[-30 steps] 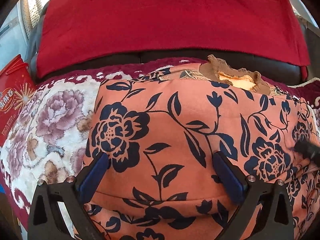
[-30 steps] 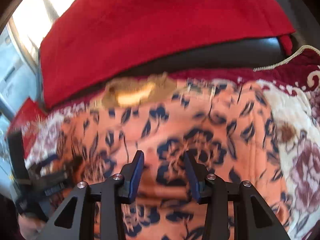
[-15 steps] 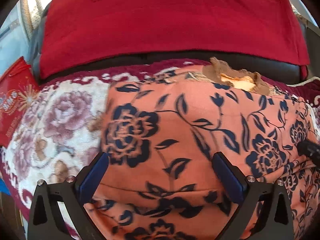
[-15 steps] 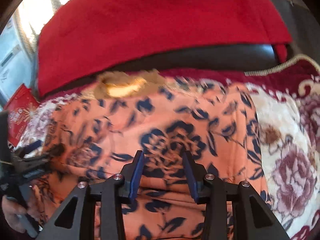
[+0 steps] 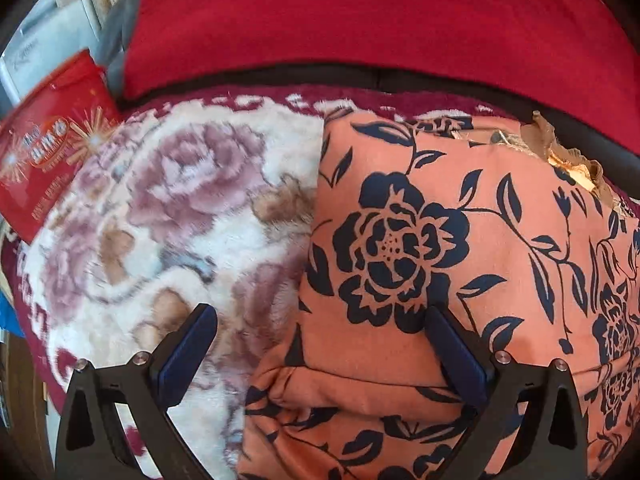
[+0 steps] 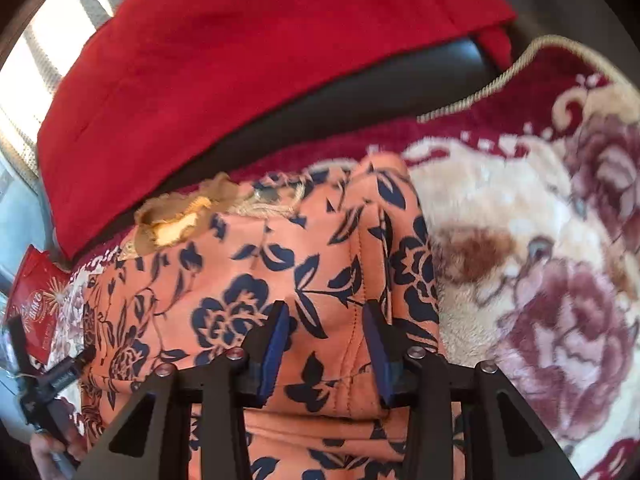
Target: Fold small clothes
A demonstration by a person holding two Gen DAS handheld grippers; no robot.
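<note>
An orange garment with dark blue flowers (image 5: pixel 440 200) lies on a plush floral blanket (image 5: pixel 180 200). It has a brown frayed patch (image 5: pixel 568 160) at its far edge. My left gripper (image 5: pixel 319 314) is open wide and straddles the garment's left edge, one finger over the blanket and one over the cloth. In the right wrist view my right gripper (image 6: pixel 326 308) hovers over the garment (image 6: pixel 280 264) near its right edge. Its jaws stand partly apart with a seamed fold between them, not pinched. The left gripper (image 6: pixel 52 380) shows at the lower left of that view.
A red cushion (image 5: pixel 360 20) leans on the dark sofa back behind the blanket. A red printed box (image 5: pixel 48 152) stands at the far left. Bare blanket (image 6: pixel 540 240) extends right of the garment, edged with cord trim (image 6: pixel 480 88).
My left gripper slid left, from over the garment's middle to its left edge. My right gripper slid right toward the right edge. The garment itself stayed put.
</note>
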